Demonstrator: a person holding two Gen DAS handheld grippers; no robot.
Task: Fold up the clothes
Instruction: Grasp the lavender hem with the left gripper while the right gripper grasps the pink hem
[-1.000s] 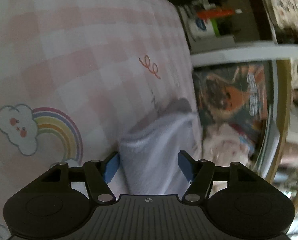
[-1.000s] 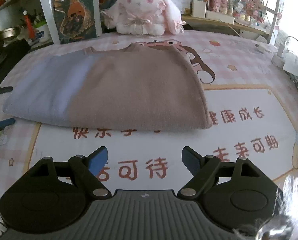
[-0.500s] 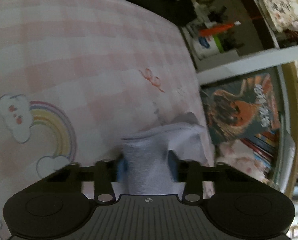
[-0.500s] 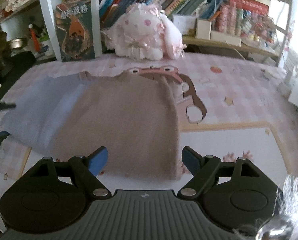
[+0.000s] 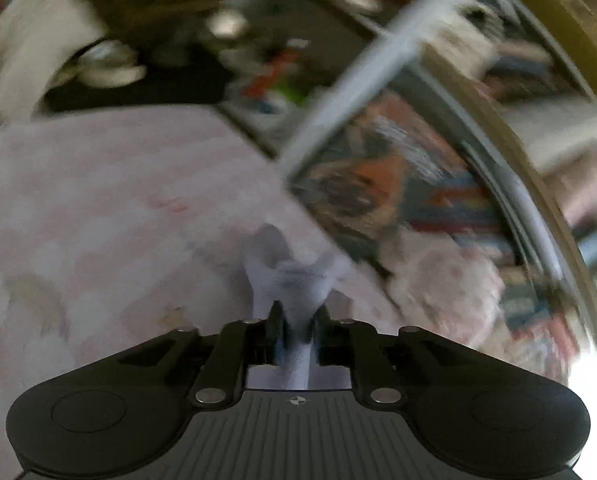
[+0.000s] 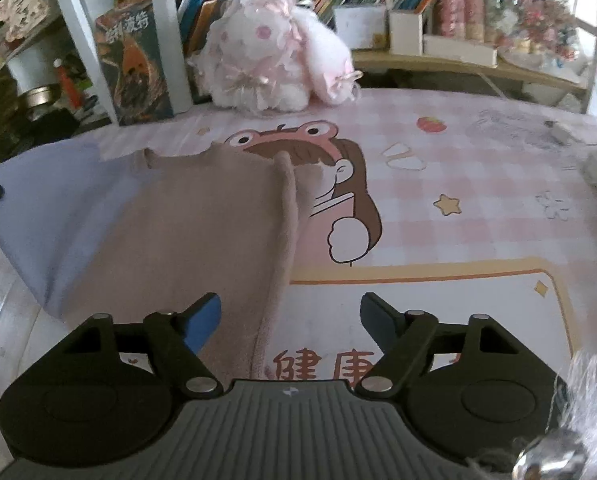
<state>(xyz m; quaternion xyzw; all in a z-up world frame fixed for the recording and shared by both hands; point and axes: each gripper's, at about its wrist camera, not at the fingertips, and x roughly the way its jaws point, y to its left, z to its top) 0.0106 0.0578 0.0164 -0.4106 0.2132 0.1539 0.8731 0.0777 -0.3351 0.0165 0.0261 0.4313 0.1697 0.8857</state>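
On the pink checked bedsheet w/ the plush bunny behind, I'm pinching the soft, floppy sweater's lilac corner in my left gripper, jaws just closing, while my right gripper is closing but still spread over its near hem beside the bunny-side edge.

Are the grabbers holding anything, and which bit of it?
The left hand-held gripper has just closed on the lilac end of the garment, pinching a bunched edge. The right hand-held gripper is open over its brown edge, holding nothing.
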